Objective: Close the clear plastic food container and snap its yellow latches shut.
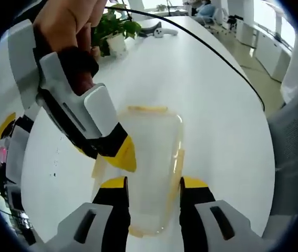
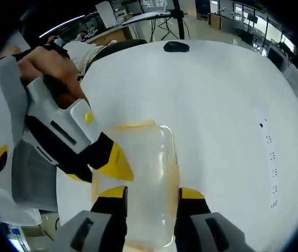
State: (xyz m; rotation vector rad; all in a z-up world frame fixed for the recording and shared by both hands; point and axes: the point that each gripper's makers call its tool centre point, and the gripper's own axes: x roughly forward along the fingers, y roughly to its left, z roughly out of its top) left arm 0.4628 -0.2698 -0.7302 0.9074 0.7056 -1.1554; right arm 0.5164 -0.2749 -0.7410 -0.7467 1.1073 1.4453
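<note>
Container: one clear plastic food container (image 1: 151,168) lies flat on my white bench (image 1: 217,105), lid on; its long axis runs away from each camera, one short end between my tool's tips, the other pointing up the bench.
Shape and material: rounded rectangle, see-through and slightly frosted, with a smooth glossy lid.
Latches: yellow latches (image 1: 147,109) edge the rim; I count one on the far short end and one along the right side (image 1: 179,160) in the left gripper view; others are too blurred to count.
Left tool: my left tool (image 1: 151,185), grey with black-and-yellow tips, is spread wide, its tips straddling the container's near end; whether they touch the sides I cannot tell.
Right tool: my right tool (image 2: 151,193) likewise stands spread across the opposite short end, gripping nothing that I can confirm.
Crossing tools: each tool enters the other's view from the upper left, its yellow tip at the container's long edge.
Bench: oval, smooth, white; a potted plant (image 1: 116,32) and one black cable (image 1: 212,50) lie at the far end.
</note>
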